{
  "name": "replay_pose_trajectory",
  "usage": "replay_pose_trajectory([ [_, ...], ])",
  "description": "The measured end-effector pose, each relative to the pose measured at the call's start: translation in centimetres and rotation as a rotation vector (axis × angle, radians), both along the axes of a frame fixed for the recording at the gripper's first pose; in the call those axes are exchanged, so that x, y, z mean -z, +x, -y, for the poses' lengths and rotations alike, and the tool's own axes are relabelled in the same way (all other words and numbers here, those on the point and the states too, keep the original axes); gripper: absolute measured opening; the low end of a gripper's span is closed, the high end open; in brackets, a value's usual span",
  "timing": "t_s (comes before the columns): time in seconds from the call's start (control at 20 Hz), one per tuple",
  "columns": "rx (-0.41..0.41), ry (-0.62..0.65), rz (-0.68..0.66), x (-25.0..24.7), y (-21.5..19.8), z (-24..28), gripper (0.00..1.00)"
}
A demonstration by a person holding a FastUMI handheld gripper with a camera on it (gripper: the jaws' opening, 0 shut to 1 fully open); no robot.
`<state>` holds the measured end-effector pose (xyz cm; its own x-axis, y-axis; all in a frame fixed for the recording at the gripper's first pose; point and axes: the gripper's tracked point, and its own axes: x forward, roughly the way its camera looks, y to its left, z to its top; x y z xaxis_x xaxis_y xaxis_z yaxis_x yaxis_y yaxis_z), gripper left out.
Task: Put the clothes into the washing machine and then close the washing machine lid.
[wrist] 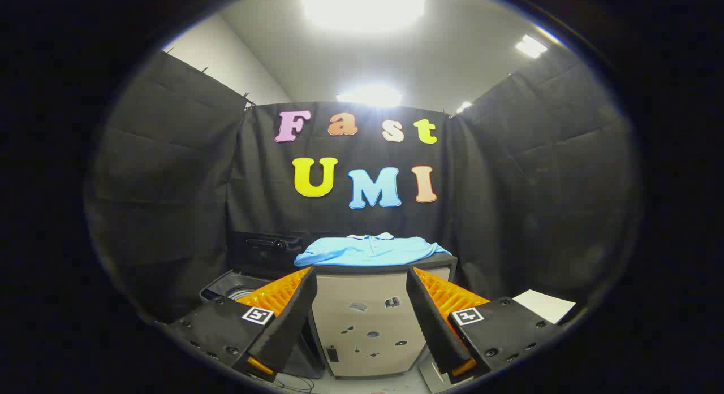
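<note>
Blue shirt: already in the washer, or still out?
Still out. The blue shirt lies spread on top of the beige cabinet, beyond the open claw, whose fingers hold nothing. The washer sits left of the cabinet.

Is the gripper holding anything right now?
No. The gripper is open and empty; the blue polo shirt lies beyond its fingers on top of a beige cabinet.

Bright ceiling lamps (pixel 363 7) above me blow out into white glare — the cloth walls (pixel 169 173) stay dim. My fisheye bends the edges, and my fingers (pixel 291 320) look sharp enough.
</note>
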<state>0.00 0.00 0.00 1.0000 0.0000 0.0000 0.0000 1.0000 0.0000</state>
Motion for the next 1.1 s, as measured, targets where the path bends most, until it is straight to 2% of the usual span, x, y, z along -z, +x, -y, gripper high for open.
replay_pose_trajectory([
  [0.75,0.012,0.001,0.019,-0.9,-0.2,0.2,0.98],
  [1.1,0.007,-0.021,0.045,-2.8,1.2,-0.2,0.98],
])
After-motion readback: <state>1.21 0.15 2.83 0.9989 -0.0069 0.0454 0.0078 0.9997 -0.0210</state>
